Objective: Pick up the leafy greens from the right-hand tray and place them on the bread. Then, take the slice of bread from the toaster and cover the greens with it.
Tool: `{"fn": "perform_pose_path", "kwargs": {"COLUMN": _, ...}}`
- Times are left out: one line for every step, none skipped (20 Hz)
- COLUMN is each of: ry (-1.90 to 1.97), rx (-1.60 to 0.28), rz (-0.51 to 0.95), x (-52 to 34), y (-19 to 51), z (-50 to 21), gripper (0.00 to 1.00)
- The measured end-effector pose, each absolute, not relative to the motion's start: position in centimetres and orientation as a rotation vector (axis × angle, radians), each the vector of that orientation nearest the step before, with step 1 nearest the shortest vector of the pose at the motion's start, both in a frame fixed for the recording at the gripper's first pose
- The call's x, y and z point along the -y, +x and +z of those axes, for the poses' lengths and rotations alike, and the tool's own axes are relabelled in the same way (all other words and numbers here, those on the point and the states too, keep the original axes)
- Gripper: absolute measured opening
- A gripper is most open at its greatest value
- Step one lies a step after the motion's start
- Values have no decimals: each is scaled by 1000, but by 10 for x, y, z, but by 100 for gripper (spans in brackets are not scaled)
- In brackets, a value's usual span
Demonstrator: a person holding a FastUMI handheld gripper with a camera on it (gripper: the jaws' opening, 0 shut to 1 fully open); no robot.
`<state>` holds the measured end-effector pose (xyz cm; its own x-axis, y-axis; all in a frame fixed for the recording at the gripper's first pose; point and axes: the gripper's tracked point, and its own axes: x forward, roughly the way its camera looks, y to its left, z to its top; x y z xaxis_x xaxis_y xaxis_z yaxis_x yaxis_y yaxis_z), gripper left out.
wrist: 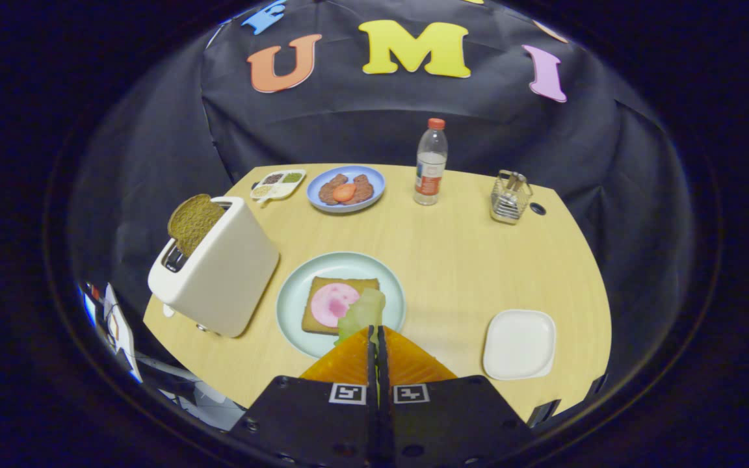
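Gripper pinched nearly closed on the leafy greens, both fingers pressing the pale leaf, held above the near edge of the pale green plate. On that plate, just ahead of the fingertips: bread topped with a pink round slice, the greens overlapping its near right corner. Left of the plate, touching or nearly so, a white toaster with a brown bread slice standing up out of its slot. Right of the plate, well apart, the white square tray, bare. Beyond the plate: blue plate of patties, small condiment tray, water bottle, wire holder. Likely risks: released off-centre, greens hanging over the bread's edge or sliding onto the plate; thin leaf clinging to a finger on opening and lifting away; later, toaster tipping or shifting if the slice binds in the slot. Bottle label too small to read; no other legible writing on the table's things.
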<state>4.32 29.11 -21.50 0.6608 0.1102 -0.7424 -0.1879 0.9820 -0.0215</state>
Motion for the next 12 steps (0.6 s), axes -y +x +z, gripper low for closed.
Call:
{"fn": "perform_pose_path", "kwargs": {"ry": -84, "rx": -851, "rz": 176, "x": -306, "y": 46, "z": -220, "gripper": 1}}
{"fn": "perform_pose_path", "kwargs": {"ry": -62, "rx": -861, "rz": 185, "x": -321, "y": 50, "z": -221, "gripper": 1}}
{"fn": "perform_pose_path", "kwargs": {"ry": -38, "rx": -857, "rz": 190, "x": -335, "y": 57, "z": -220, "gripper": 1}}
{"fn": "perform_pose_path", "kwargs": {"ry": -26, "rx": -859, "rz": 198, "x": -348, "y": 62, "z": -221, "gripper": 1}}
{"fn": "perform_pose_path", "kwargs": {"ry": -22, "rx": -867, "rz": 213, "x": -362, "y": 67, "z": -225, "gripper": 1}}
{"fn": "perform_pose_path", "kwargs": {"ry": -25, "rx": -878, "rz": 225, "x": -372, "y": 71, "z": -229, "gripper": 1}}
{"fn": "perform_pose_path", "kwargs": {"ry": -27, "rx": -885, "rz": 231, "x": -379, "y": 76, "z": -233, "gripper": 1}}
{"fn": "perform_pose_path", "kwargs": {"ry": -26, "rx": -892, "rz": 236, "x": -385, "y": 82, "z": -237, "gripper": 1}}
{"fn": "perform_pose_path", "kwargs": {"ry": -25, "rx": -905, "rz": 238, "x": -388, "y": 86, "z": -244, "gripper": 1}}
{"fn": "perform_pose_path", "kwargs": {"ry": -28, "rx": -918, "rz": 232, "x": -388, "y": 92, "z": -250, "gripper": 1}}
{"fn": "perform_pose_path", "kwargs": {"ry": -23, "rx": -924, "rz": 221, "x": -386, "y": 99, "z": -256, "gripper": 1}}
{"fn": "perform_pose_path", "kwargs": {"ry": -18, "rx": -931, "rz": 209, "x": -383, "y": 105, "z": -261, "gripper": 1}}
